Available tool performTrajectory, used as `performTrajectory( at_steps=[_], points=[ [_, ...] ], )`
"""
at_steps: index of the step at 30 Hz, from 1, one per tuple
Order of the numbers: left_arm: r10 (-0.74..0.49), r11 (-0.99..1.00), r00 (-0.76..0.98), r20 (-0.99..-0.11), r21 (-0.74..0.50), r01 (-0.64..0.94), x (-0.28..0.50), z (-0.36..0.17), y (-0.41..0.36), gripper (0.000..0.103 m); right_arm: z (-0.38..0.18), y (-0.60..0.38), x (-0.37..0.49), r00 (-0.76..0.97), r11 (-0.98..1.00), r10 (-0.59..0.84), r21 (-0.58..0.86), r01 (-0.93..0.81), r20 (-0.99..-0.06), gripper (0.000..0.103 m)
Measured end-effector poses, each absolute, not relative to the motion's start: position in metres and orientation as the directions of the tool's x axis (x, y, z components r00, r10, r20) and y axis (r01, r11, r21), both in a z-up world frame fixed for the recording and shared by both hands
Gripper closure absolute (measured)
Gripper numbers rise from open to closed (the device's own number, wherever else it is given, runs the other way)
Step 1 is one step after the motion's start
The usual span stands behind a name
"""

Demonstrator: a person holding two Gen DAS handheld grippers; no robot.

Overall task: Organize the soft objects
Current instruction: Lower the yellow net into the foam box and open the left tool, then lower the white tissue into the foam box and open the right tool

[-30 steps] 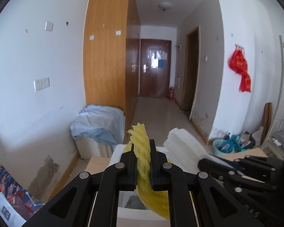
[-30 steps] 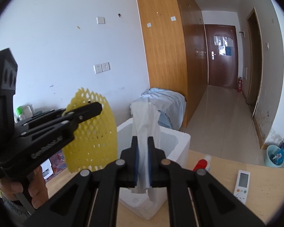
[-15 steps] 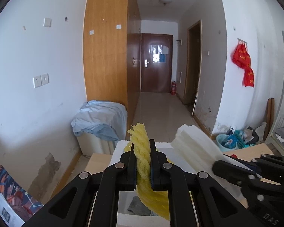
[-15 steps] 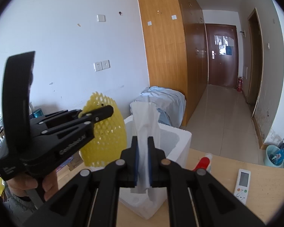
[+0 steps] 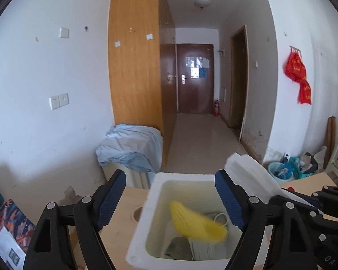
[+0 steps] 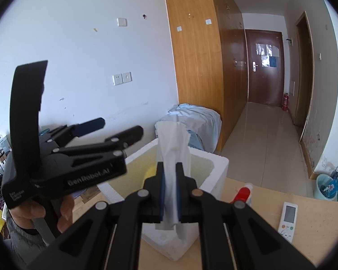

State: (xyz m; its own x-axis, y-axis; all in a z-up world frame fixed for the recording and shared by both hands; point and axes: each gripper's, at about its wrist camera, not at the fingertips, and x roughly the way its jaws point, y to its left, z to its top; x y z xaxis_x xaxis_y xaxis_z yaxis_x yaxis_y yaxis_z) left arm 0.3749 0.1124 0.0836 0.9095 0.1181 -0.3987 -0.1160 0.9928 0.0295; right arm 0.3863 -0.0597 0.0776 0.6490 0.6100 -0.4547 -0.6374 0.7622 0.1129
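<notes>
Released as the left gripper (image 5: pixel 170 199) jaws opened, yellow foam net (image 5: pixel 198 221) drops into the foam box (image 5: pixel 146 213); right gripper (image 6: pixel 169 191) clamps white foam sheet (image 6: pixel 172 144), undelivered.

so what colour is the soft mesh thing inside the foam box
Yellow: the foam net sleeve lying in the white foam box, clearest in the left wrist view.

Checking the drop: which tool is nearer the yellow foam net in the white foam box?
Left. The left tool hangs open directly above the yellow foam net; the right tool, off to its side, pinches white tissue.
</notes>
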Motion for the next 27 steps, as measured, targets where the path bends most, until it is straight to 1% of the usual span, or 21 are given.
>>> performTrajectory(
  at_steps=[7,13,16,22,23,24,25,26,27],
  points=[
    [0.150,0.986,0.911,-0.385,-0.009,-0.167,0.367,0.092,0.129,0.021,0.072,-0.051,0.387,0.621,0.737,0.638,0.128,-0.663,-0.456,0.092],
    [0.155,0.984,0.911,-0.383,-0.018,-0.175,0.365,0.095,0.132,0.021,0.063,-0.043,0.394,0.609,0.721,0.662,0.151,-0.676,-0.438,0.092],
    [0.159,0.983,0.908,-0.387,-0.020,-0.180,0.365,0.095,0.133,0.021,0.058,-0.039,0.398,0.602,0.719,0.664,0.159,-0.676,-0.443,0.092],
    [0.160,0.982,0.911,-0.379,-0.036,-0.188,0.363,0.098,0.138,0.021,0.054,-0.038,0.399,0.610,0.723,0.661,0.151,-0.674,-0.437,0.092],
    [0.160,0.982,0.912,-0.377,-0.037,-0.187,0.362,0.098,0.138,0.021,0.054,-0.037,0.398,0.610,0.721,0.661,0.147,-0.677,-0.437,0.088],
    [0.158,0.982,0.913,-0.376,-0.038,-0.185,0.361,0.099,0.138,0.021,0.055,-0.037,0.397,0.610,0.720,0.661,0.141,-0.679,-0.437,0.078],
    [0.156,0.982,0.913,-0.376,-0.039,-0.183,0.361,0.099,0.138,0.021,0.056,-0.037,0.396,0.611,0.719,0.661,0.135,-0.682,-0.434,0.072],
    [0.153,0.983,0.914,-0.376,-0.041,-0.182,0.361,0.099,0.138,0.021,0.057,-0.036,0.394,0.610,0.714,0.665,0.129,-0.688,-0.430,0.060],
    [0.152,0.982,0.914,-0.376,-0.043,-0.181,0.361,0.099,0.138,0.021,0.057,-0.036,0.392,0.605,0.707,0.672,0.126,-0.696,-0.428,0.051]
  ],
)
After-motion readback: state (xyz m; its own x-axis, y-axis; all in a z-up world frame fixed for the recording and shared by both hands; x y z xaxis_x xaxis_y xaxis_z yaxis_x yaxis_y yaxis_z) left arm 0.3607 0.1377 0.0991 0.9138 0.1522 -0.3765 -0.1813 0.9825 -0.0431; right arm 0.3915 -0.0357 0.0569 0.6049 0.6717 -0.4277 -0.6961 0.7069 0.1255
